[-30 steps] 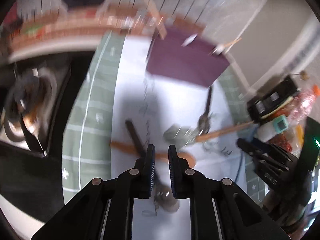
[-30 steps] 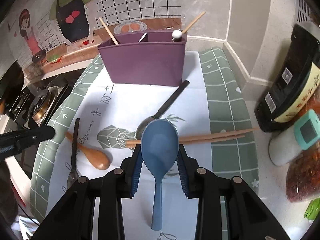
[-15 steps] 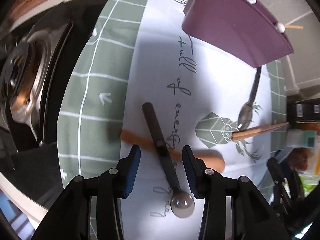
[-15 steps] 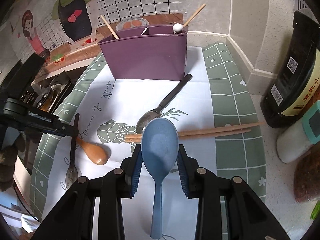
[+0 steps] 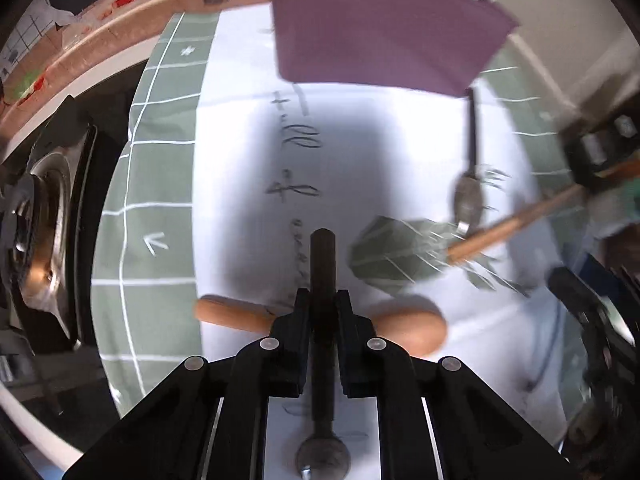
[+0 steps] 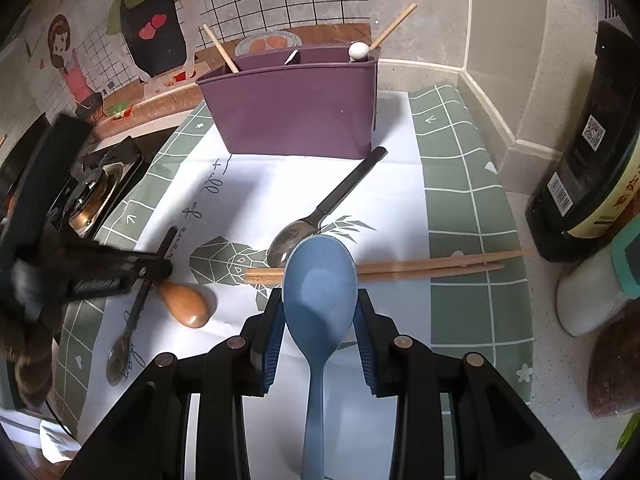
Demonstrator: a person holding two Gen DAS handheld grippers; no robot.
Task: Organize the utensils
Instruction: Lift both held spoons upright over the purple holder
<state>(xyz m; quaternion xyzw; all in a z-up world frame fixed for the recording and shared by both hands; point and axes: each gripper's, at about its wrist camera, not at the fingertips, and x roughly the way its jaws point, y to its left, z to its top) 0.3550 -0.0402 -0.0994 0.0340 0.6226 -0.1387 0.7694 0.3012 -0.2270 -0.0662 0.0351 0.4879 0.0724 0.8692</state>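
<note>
My left gripper [image 5: 323,300] is shut on the black handle of a metal spoon [image 5: 323,264], whose bowl [image 5: 322,458] points back toward me; it also shows in the right wrist view [image 6: 134,312]. A wooden spoon [image 5: 408,326] lies crosswise under it. My right gripper [image 6: 319,300] is shut on a blue rice paddle [image 6: 318,280], held above the mat. The purple utensil holder [image 6: 296,108] stands at the back with chopsticks and a white-tipped utensil in it. A second black-handled spoon [image 6: 320,216] and wooden chopsticks [image 6: 400,269] lie on the mat.
A gas stove [image 5: 36,216] is at the left edge of the green-and-white mat [image 6: 460,184]. A dark sauce bottle [image 6: 592,152], a white container with a teal lid [image 6: 600,288] and a bag of red food [image 6: 616,376] stand at the right. Tiled wall behind.
My left gripper was open over the black-handled spoon and has closed on its handle. The right gripper holds the blue paddle almost still, slightly nearer the holder.
</note>
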